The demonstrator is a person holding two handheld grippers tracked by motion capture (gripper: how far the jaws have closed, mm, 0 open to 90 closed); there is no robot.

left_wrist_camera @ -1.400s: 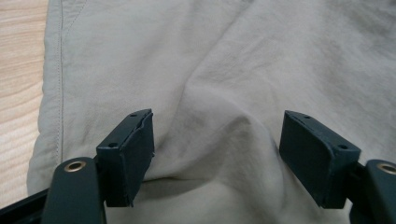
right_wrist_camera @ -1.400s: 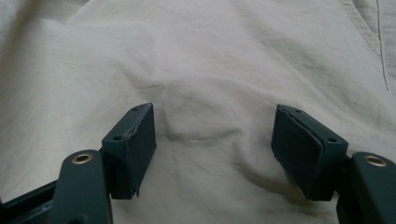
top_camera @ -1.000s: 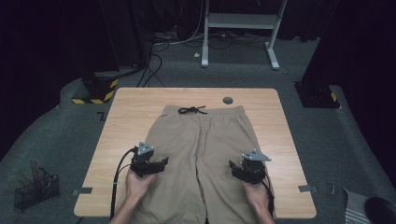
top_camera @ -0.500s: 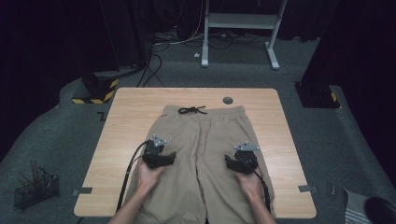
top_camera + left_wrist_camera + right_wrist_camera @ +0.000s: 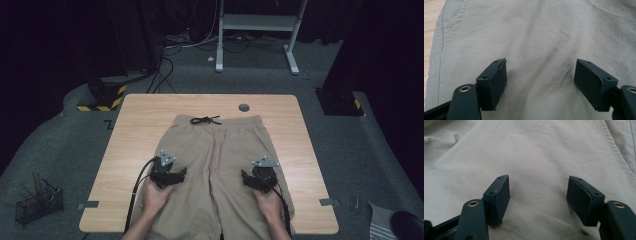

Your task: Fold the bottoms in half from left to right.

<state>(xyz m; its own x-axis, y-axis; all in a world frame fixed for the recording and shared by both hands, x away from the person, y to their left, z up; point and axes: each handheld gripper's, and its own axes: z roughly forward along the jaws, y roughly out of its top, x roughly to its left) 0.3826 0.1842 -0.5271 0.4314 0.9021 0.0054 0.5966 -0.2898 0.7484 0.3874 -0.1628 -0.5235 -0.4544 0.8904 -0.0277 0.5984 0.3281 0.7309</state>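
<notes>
- Tan shorts lie flat on the table, right under both grippers.
- Left gripper and right gripper are wide apart, holding nothing.
- Pinching might grab both cloth layers, or slip off.

Light wooden rectangular table carrying a pair of beige cotton shorts.

The shorts lie flat along the table's middle, directly beneath both grippers, with the waistband on the side farther from them and the leg hems running back under the hands toward the near edge. A black drawstring bow rests at the waistband, well ahead of the left gripper. A small round dark grey cap sits in the bare wood beyond the waistband, far ahead of the right gripper. Bare wood shows outward of each gripper; floor lies around.
</notes>
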